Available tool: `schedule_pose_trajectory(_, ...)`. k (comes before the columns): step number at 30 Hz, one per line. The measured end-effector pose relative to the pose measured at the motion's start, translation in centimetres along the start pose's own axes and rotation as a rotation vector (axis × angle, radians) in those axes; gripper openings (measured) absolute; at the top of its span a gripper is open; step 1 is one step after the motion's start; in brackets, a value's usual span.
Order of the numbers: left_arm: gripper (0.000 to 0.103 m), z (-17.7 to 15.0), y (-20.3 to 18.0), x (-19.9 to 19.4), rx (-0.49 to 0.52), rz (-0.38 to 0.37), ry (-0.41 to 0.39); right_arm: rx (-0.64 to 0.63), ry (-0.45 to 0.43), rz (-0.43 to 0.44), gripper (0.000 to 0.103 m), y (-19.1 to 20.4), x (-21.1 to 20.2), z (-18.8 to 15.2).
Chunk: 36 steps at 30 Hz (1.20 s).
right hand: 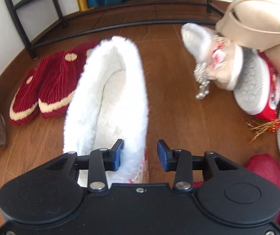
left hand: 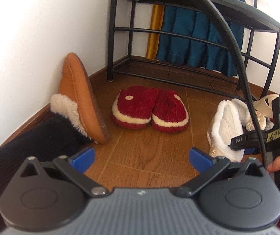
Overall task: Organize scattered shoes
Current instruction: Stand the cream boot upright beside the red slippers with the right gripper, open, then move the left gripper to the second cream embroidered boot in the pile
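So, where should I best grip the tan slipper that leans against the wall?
Probably at its raised toe, jaws across sole and upper, coming from the open floor side. The tan slipper stands toe-up against the wall, so the back is blocked.

Fluffy white slipper (right hand: 108, 98); seemingly glossy wood floor (right hand: 169, 62).
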<state>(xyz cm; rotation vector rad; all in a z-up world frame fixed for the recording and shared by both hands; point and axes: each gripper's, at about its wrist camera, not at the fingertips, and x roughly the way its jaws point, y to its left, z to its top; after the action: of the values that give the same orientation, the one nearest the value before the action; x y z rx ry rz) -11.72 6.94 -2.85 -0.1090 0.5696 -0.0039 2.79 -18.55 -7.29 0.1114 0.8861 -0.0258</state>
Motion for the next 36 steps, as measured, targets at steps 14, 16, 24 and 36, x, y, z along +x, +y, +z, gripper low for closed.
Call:
schedule_pose_trajectory(14, 0.102, -0.6, -0.1, 2.3, 0.028, 0.018, 0.060, -0.065, -0.046, -0.134, 0.008, -0.7, 4.3, 6.7)
schedule_pose_trajectory(16, 0.102, -0.7, -0.1, 2.7, 0.028, 0.024, 0.070, 0.004, -0.052, -0.155, 0.008, -1.5, 5.4, 7.9)
schedule_pose_trajectory(24, 0.102, -1.0, -0.5, 2.9, 0.037, 0.014, 0.074, 0.358, -0.079, -0.192, 0.008, -3.4, 4.4, 6.2)
schedule_pose_trajectory(36, 0.102, 0.1, -0.6, 1.3, 0.030, 0.019, 0.025, 0.159, -0.219, -0.116, 0.100, -2.8, -1.3, 5.1)
